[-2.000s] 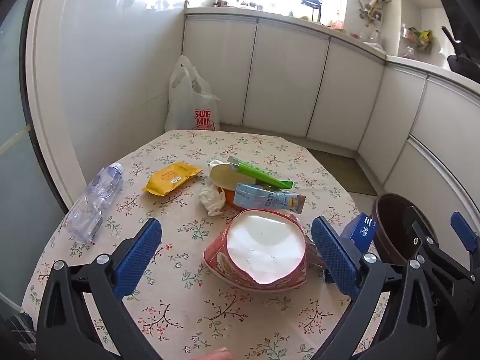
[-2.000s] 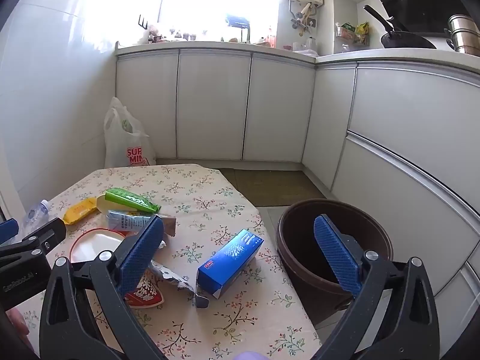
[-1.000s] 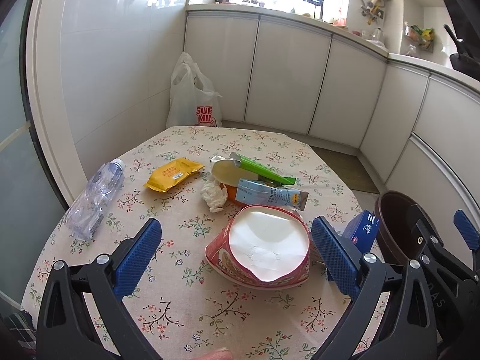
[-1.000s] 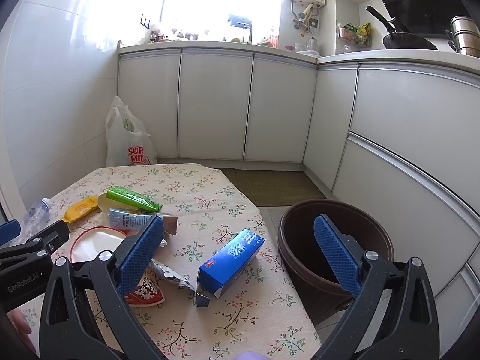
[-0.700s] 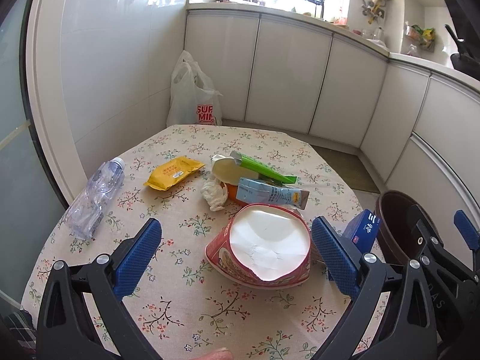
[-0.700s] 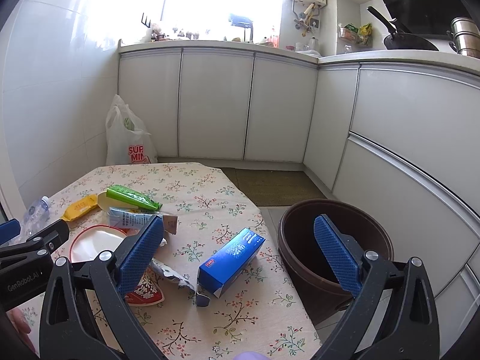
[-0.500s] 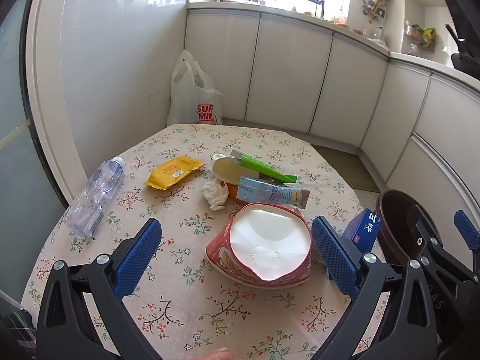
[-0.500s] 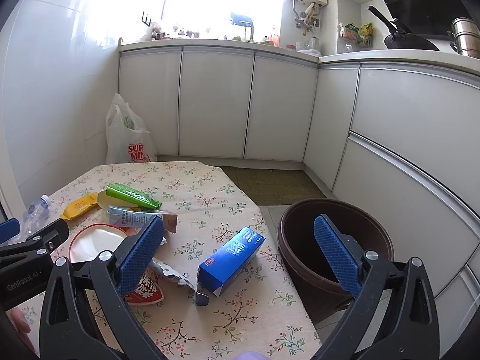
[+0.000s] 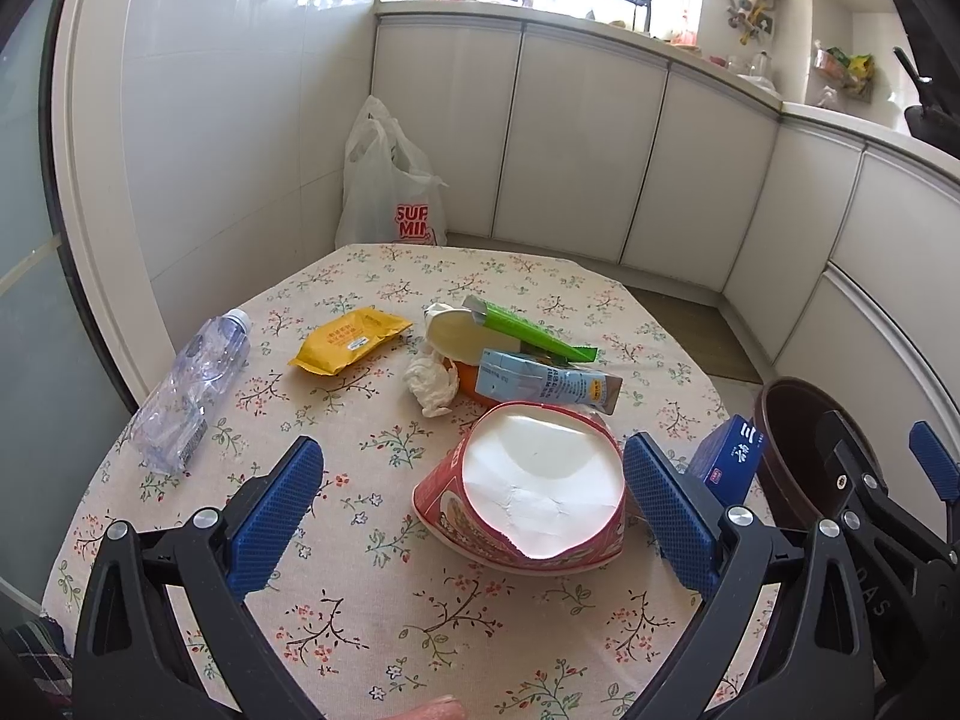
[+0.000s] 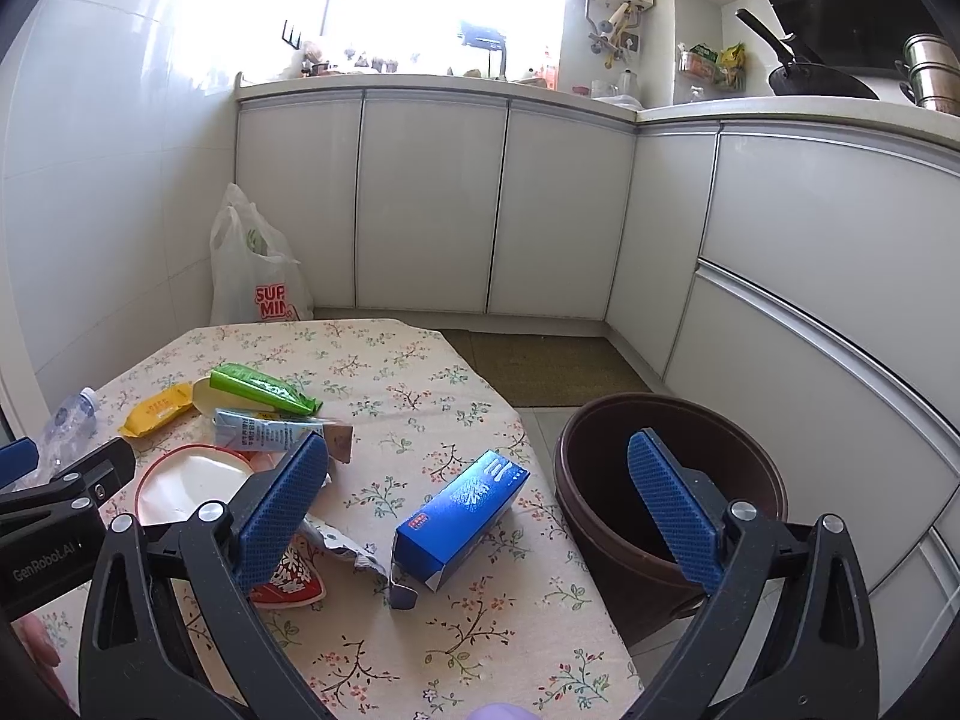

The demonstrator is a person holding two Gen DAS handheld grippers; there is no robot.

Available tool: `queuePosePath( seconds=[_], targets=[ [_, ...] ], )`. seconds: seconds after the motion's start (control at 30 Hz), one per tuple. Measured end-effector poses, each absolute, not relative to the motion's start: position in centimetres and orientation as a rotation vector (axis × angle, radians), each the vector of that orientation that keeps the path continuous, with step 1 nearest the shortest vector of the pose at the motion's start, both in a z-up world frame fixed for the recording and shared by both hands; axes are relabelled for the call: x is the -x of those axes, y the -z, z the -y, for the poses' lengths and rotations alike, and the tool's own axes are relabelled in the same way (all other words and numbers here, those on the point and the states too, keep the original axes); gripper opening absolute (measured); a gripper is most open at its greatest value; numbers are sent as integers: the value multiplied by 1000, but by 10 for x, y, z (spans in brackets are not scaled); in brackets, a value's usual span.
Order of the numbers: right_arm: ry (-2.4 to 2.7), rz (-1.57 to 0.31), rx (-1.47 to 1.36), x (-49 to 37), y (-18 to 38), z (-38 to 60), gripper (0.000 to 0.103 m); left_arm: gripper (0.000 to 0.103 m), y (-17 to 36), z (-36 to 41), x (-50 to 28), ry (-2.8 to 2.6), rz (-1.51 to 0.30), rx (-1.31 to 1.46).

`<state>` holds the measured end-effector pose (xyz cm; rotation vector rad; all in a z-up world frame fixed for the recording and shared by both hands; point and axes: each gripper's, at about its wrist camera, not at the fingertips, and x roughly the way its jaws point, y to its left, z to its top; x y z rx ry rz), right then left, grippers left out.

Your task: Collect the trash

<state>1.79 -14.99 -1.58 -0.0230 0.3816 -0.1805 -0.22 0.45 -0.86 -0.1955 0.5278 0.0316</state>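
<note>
My left gripper [image 9: 471,507] is wide open and holds nothing. It hangs over the flowery tablecloth [image 9: 384,618], with a squashed red paper bowl [image 9: 528,501] between its blue pads. My right gripper [image 10: 480,507] is wide open too and holds nothing.

The trash lies on the table. A blue box [image 10: 462,519] sits near the table edge, beside the brown bin [image 10: 672,480] on the floor. Behind the bowl I see a light blue tube [image 9: 546,387], a green packet [image 9: 528,336], a crumpled tissue [image 9: 429,384] and a yellow packet [image 9: 348,339]. A clear plastic bottle [image 9: 186,393] lies far to the left. A white shopping bag [image 9: 390,186] stands by the wall.
</note>
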Motion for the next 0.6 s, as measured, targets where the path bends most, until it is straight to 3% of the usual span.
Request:
queuePosePath(
  seconds=[0.17, 0.6],
  targets=[
    [176, -409, -13, -20, 16, 152, 96, 97, 10, -6, 0, -37, -548, 192],
    [133, -746, 25, -81, 15, 153, 96, 97, 5, -87, -89, -78, -822, 473]
  ],
)
